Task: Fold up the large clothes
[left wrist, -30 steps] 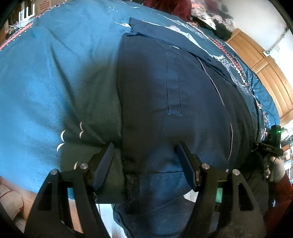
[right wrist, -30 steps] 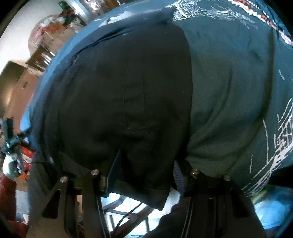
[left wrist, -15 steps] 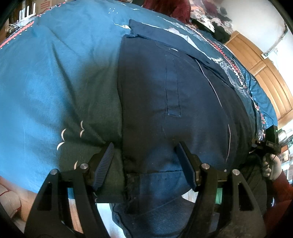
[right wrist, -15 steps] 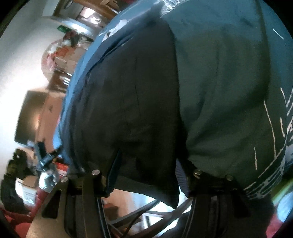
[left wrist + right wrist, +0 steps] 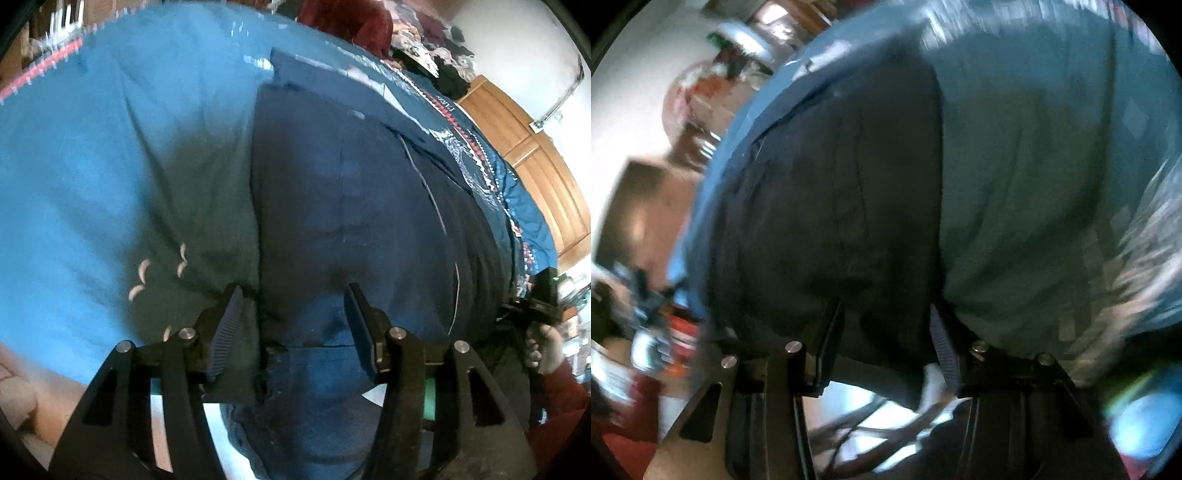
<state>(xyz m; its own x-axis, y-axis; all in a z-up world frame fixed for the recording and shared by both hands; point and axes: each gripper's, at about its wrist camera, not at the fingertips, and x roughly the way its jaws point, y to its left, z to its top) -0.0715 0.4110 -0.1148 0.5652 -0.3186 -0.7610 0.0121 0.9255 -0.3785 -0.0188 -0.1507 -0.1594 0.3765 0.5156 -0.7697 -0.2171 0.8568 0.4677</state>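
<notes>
Left wrist view, nearest first: left gripper at 6 o'clock, jaws spread wide, straddling the near hem of the dark navy garment without pinching it; ribbed fingertips either side of a hanging fold of cloth. Beyond the fingers, garment lying flat and lengthwise on the blue bedspread, running from 6 o'clock up toward 12, its left edge a straight line from the gripper toward 12 o'clock. A narrow stitched strip down the middle of the cloth, a thin pale line along its right half. At 8 o'clock, small white crescent marks printed on the bedspread. At 3 to 4 o'clock, beside the garment's far corner, a hand in a red sleeve holding the other black tool. Farther out, red and white patterned border of the bedspread at 1 to 2 o'clock, wooden cabinet at 2 o'clock, heaped clothes against the white wall near 1 o'clock.

Right wrist view, heavily motion-blurred: right gripper at 6 o'clock, jaws likewise parted, the garment's hem draped loose between them and hanging over the bed edge. Dark cloth filling the centre, bedspread to the right from 1 to 4 o'clock. At 8 o'clock, blurred, the other hand with its tool. At 10 to 11 o'clock, white wall and indistinct clutter.
</notes>
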